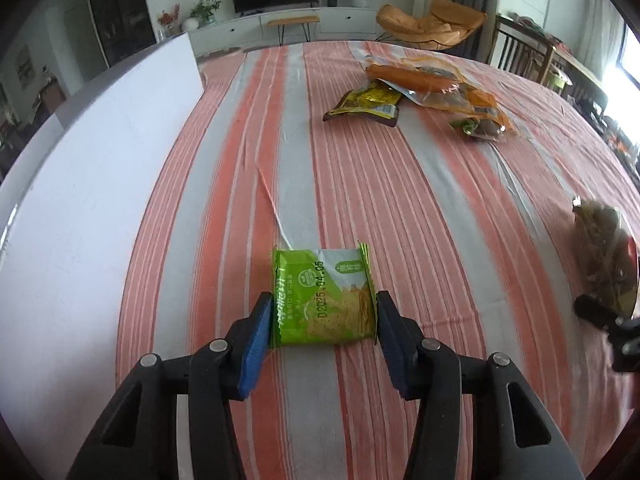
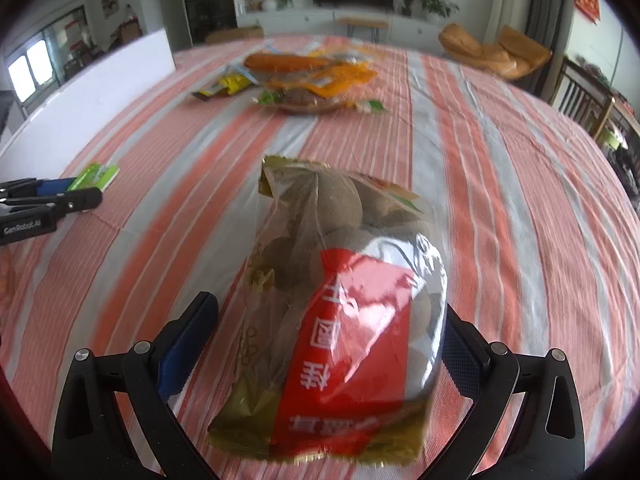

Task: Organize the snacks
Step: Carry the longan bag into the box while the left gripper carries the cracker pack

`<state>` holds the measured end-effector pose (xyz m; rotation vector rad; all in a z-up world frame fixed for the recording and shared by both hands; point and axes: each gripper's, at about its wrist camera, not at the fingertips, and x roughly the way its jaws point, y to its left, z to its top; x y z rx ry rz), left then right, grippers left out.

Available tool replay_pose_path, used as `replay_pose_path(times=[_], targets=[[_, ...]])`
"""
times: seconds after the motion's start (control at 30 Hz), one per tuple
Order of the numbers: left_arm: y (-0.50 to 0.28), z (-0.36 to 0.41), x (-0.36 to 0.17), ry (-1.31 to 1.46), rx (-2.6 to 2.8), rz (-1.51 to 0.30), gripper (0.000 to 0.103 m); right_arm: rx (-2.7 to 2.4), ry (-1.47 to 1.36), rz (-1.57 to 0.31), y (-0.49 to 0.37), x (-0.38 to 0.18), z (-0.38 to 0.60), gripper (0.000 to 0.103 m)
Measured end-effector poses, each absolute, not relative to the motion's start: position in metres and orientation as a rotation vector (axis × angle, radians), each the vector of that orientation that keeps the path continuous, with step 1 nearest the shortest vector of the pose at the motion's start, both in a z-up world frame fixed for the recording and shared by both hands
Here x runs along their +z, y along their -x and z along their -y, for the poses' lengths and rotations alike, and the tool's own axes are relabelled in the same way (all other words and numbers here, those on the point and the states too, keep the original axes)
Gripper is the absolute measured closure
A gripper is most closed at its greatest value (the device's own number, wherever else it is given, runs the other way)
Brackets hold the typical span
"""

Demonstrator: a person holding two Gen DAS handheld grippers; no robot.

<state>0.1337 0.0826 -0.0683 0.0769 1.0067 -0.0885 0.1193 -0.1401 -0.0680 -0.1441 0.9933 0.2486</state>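
My left gripper point(image 1: 323, 312) has its blue pads against both sides of a small green cracker packet point(image 1: 323, 294), low over the striped cloth. In the right wrist view the same packet point(image 2: 96, 175) shows at the far left with the left gripper point(image 2: 64, 194). My right gripper point(image 2: 332, 332) stands wide around a clear bag of brown round snacks with a red label point(image 2: 344, 304); its right pad touches the bag, its left pad stands apart from it. That bag point(image 1: 604, 256) also shows at the right edge of the left wrist view.
A pile of snack bags lies at the far side of the table: a yellow packet point(image 1: 366, 105), orange bags point(image 1: 420, 78) and a clear bag point(image 1: 480, 120). A white board point(image 1: 80, 184) stands along the left edge. The red-and-grey striped tablecloth point(image 1: 400, 208) covers the table.
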Motion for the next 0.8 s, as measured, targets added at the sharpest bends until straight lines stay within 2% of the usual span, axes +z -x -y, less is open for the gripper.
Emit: replay_pose_path(times=[0.07,0.23,0.27,0.3,0.53,0.8], targets=[[-0.127,-0.087,-0.067,-0.048,-0.098,-1.000,0.054,0.212,0.101,-1.073,-0.124,-0.062,0.142,0.002],[-0.109,-0.103,-0.047,0.084,-0.142,-0.955,0.054,0.223,0.035,-1.074,-0.132,-0.051,0.142,0.004],[-0.102,-0.107,-0.037,0.108,-0.154,-0.935,0.054,0.239,0.018,-1.069,-0.133,-0.051,0.142,0.027],[-0.098,-0.108,-0.031,0.120,-0.160,-0.920,0.054,0.219,0.009,-1.061,-0.134,-0.050,0.146,0.039],[-0.068,-0.153,0.032,0.235,-0.188,-0.808,0.054,0.280,-0.070,-0.969,-0.122,-0.007,0.140,0.040],[-0.043,-0.271,0.081,0.261,-0.016,-0.725,0.054,0.481,-0.037,-0.825,-0.115,0.081,0.056,0.040]])
